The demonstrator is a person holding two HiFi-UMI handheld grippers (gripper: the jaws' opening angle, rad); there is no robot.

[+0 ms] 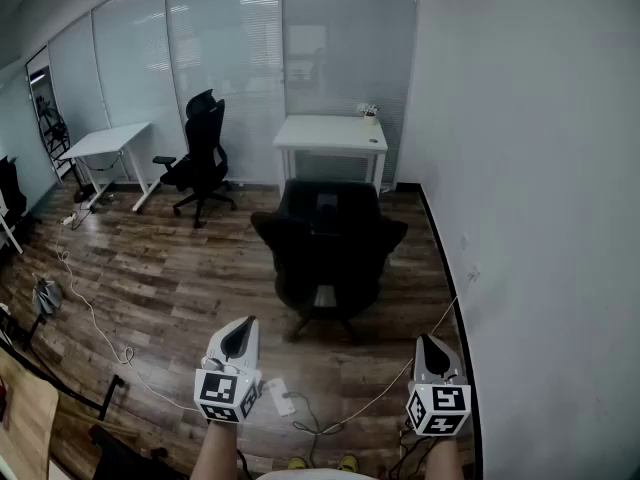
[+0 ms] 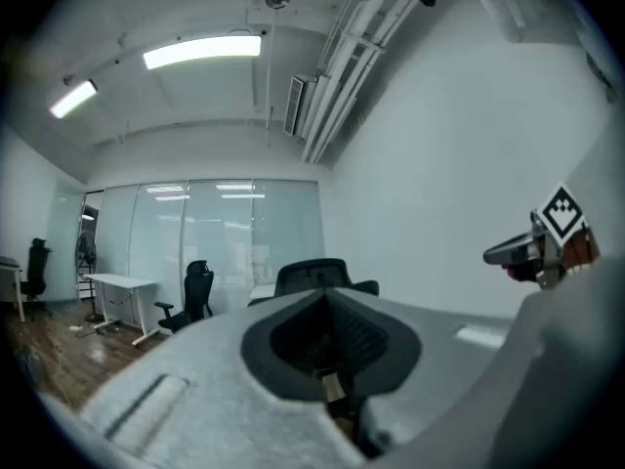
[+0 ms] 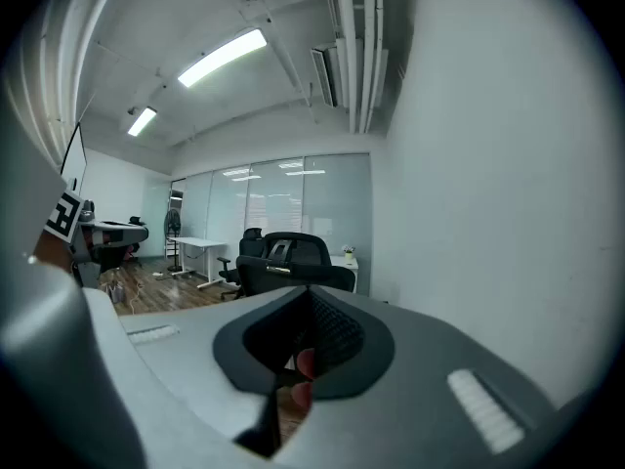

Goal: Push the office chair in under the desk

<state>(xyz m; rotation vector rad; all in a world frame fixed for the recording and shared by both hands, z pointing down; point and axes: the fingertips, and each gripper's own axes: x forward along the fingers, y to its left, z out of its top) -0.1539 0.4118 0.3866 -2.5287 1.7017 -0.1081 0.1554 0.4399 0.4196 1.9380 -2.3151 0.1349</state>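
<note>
Nearest the camera, the left hand-held gripper (image 1: pixel 238 340) and the right hand-held gripper (image 1: pixel 430 353) are held low, both with jaws closed together and nothing between them (each gripper view shows only the room past the shut tips). Neither is touching anything. Ahead, the black mesh-backed office chair (image 1: pixel 328 248) stands on the dark wood plank floor (image 1: pixel 160 268), its back turned to the person and its seat facing the small white desk (image 1: pixel 330 133) against the glass partition; it is not yet under the desk.

The step is judged to be the approach. The closed jaws would best be set against the backrest, one on each side, so the chair is pushed straight and not swivelled. The armrests should be watched against the desk legs. A white cable (image 1: pixel 385 393) on the floor should be stepped over.
</note>
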